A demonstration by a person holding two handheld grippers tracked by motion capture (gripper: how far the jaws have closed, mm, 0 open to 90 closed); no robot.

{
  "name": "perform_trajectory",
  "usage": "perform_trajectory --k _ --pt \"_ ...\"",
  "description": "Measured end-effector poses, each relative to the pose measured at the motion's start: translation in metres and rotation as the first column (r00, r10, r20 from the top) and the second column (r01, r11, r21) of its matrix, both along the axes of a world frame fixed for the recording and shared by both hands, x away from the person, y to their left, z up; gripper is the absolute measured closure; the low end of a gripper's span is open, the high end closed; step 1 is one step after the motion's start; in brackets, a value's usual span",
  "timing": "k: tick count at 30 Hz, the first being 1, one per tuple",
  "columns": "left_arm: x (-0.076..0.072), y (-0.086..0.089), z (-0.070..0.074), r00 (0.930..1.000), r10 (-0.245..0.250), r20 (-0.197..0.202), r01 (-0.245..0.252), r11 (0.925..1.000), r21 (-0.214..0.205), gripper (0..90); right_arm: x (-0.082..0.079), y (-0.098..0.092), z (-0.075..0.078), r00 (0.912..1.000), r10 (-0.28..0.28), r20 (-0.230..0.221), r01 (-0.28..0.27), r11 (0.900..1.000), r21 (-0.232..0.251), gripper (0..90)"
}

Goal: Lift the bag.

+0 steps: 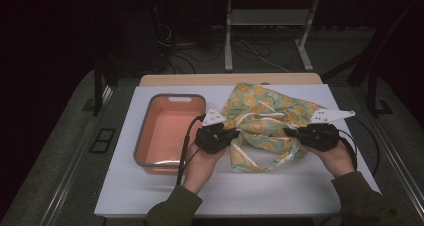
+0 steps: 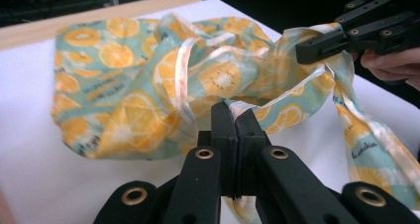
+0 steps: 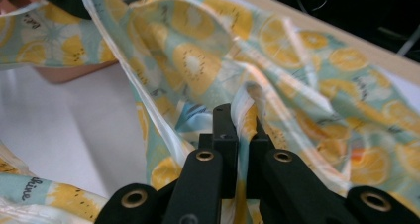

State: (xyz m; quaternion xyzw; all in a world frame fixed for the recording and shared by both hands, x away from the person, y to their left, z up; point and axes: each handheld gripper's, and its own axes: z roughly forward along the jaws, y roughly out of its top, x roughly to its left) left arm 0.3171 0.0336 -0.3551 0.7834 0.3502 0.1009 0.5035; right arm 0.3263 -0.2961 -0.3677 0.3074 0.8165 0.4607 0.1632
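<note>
Left of the work sits an empty salmon-pink plastic tub with a grey rim point(image 1: 170, 97). The left claw point(image 1: 231, 134) is clamped on the thin teal orange-slice-print cloth with glossy cream ribbon trim point(image 1: 265, 117), which is lifted off the white bench point(image 1: 280, 186); the right claw point(image 1: 290, 132) pinches its other edge. Raise both evenly, keeping the slippery fabric taut.

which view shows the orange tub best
The high view: the tub shows whole, left of the cloth on the white table, and looks empty. The right gripper view catches just a slice of its side behind the cloth. The left gripper view looks at the cloth instead.
</note>
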Motion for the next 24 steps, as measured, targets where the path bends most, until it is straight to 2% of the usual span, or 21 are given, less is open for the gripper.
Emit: perform_trajectory --k 4,9,13,14,17,20,24 --pt "0.001 0.005 0.009 0.9996 0.013 0.025 -0.012 0.9990 -0.042 89.2 0.006 -0.003 0.013 0.9989 -0.021 0.043 0.020 0.9994 0.026 88.5" --pt "-0.001 0.011 0.030 0.9970 0.014 0.076 -0.008 0.9968 -0.080 89.2 0.007 -0.007 0.029 0.9957 -0.038 0.085 0.033 0.9975 0.062 88.5" --pt "-0.005 0.014 0.051 0.9898 0.014 0.141 0.004 0.9919 -0.127 89.2 0.004 -0.011 0.042 0.9923 -0.045 0.115 0.033 0.9946 0.098 88.5" --pt "-0.006 0.014 0.055 0.9888 0.013 0.149 0.006 0.9923 -0.124 89.2 0.004 -0.011 0.045 0.9916 -0.040 0.123 0.028 0.9942 0.104 88.5" --pt "0.000 0.013 0.055 0.9906 0.010 0.136 0.004 0.9944 -0.105 89.1 0.004 -0.009 0.049 0.9894 -0.042 0.139 0.029 0.9950 0.095 88.5" --pt "0.013 0.014 0.044 0.9961 0.014 0.088 -0.006 0.9962 -0.086 89.0 0.011 -0.009 0.043 0.9922 -0.049 0.115 0.039 0.9954 0.088 88.5" --pt "0.031 0.012 0.028 0.9990 0.016 0.041 -0.014 0.9991 -0.041 88.9 0.022 -0.008 0.030 0.9949 -0.064 0.078 0.059 0.9961 0.065 88.4"
